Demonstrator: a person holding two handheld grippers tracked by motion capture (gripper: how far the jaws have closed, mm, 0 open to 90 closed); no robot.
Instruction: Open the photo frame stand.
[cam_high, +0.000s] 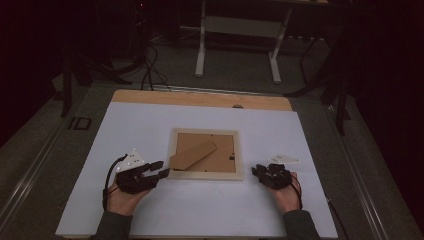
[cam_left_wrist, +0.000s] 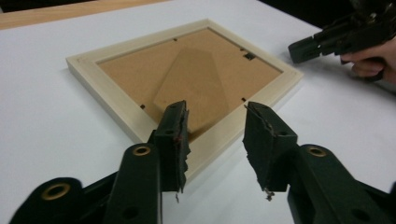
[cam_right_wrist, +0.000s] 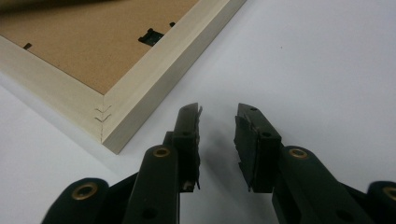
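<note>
- Picture frame (cam_high: 206, 153) is lying face down in the middle of the white tabletop (cam_high: 150, 125), so you're looking at its brown fibreboard back with the fold-out stand (cam_high: 192, 155) flat against it.
- Left hand-held gripper (cam_high: 161, 169) sits right at the frame's near-left corner, jaws apart with nothing in them. In the left gripper view the jaws straddle that corner without pressing on it.
- Right hand-held gripper (cam_right_wrist: 217, 122) is just off the near-right corner, jaws parted a little narrower, only bare tabletop between the pads, not touching the wood.
- Looks to me like the frame's about to be gripped from both sides. If so, I'd go for the wooden rails, not the backing board, and bite square onto the edge so it doesn't skate on that smooth sheet.
- Close both sides evenly, or the frame will probably pivot.
- Materials: pale unfinished-looking wood, flat rails, a mitred corner joint (cam_right_wrist: 103, 116) showing in the right gripper view. The backing is matte and slightly fuzzy, with a small black hanger clip (cam_right_wrist: 152, 36) and tiny retaining tabs at its edges.
- Jaw pads (cam_left_wrist: 264, 140) look like worn black rubber, ragged at the edges.
</note>
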